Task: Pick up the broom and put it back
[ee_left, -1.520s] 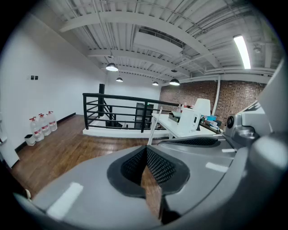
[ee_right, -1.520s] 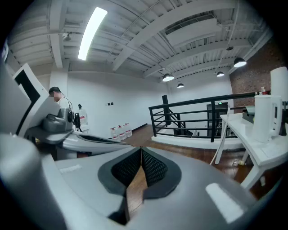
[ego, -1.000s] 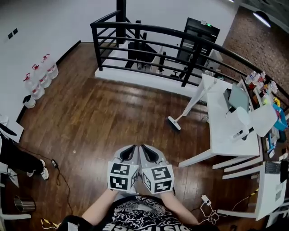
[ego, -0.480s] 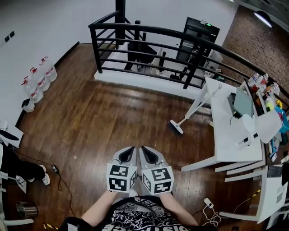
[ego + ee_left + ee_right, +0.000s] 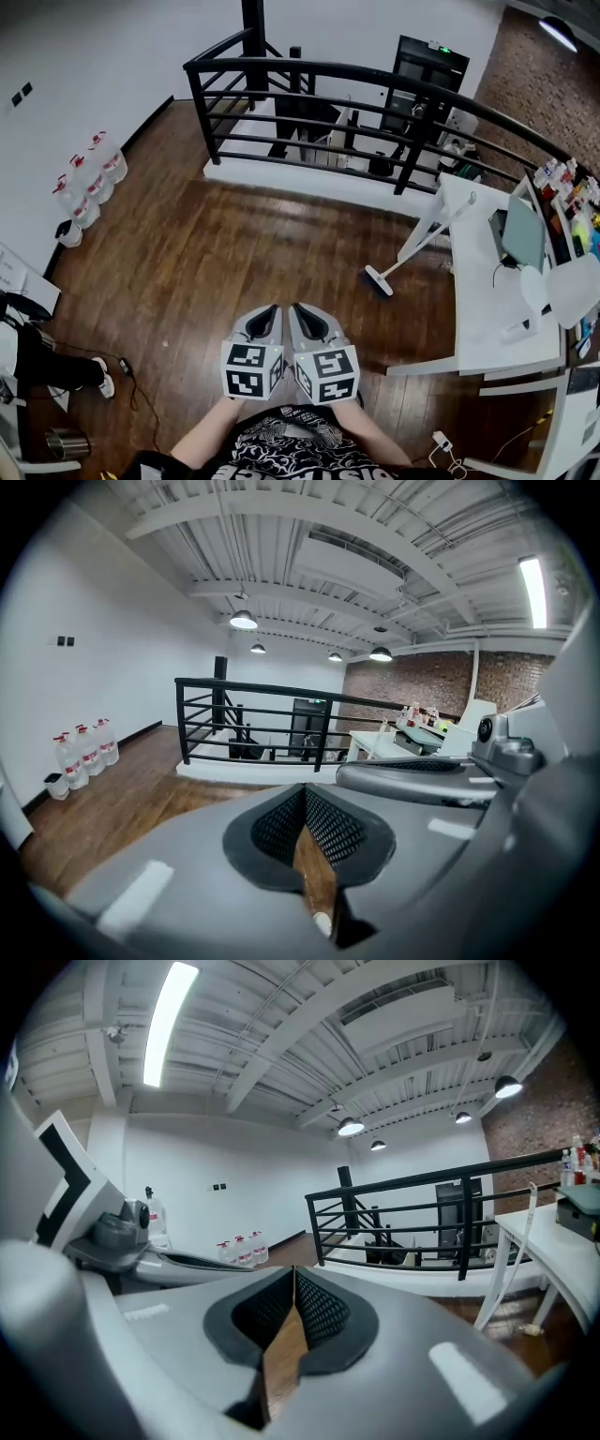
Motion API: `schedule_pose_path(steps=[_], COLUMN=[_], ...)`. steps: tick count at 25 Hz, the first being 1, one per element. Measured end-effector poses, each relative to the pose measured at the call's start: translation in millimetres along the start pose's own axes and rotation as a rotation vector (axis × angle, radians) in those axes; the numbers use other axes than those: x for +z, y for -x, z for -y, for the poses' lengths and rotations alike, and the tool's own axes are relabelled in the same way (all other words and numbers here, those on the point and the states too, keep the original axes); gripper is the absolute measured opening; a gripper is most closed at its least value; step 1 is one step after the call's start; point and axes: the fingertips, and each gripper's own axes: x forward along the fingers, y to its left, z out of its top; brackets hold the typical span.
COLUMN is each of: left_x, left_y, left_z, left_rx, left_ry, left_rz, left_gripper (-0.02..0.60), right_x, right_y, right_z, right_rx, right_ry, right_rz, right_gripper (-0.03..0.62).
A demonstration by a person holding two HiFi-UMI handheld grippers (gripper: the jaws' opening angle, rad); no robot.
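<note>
Closest in, left tool (image 5: pixel 266 317) and right tool (image 5: pixel 306 317) sit side by side at 6 o'clock, both clenched on nothing. So I'd call this the approach step. The broom (image 5: pixel 412 246) is off at 2 o'clock, head on the floor (image 5: pixel 234 244), handle leaning on the white surface (image 5: pixel 483 309). Next: get close, open one tool, grab the handle.

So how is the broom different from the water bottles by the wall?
The broom is one long thin thing, tilted, leaning on the white table at the right. The bottles are several short round things, standing upright in a row by the white wall at the left. The broom's handle is white; the bottles are clear with red tops. Both rest on the wooden floor.
</note>
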Motion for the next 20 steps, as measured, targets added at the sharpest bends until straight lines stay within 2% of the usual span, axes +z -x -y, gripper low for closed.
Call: schedule_pose_path(steps=[8,20], left_x=[45.8,76.8], left_y=[-75.4,-154.5], left_z=[12.7,43.2], left_rx=[0.033,0.007], left_ry=[-0.023,-0.03], left_rz=[0.005,-0.005], left_gripper=[0.006,0.006], right_x=[30.8,51.3], right_y=[-36.1,-58.6], right_z=[68.7,157.7], right_rx=[0.026,-0.005], right_ry=[0.01,-0.014], right_rz=[0.001,0.022], right_gripper=[0.003,0.002])
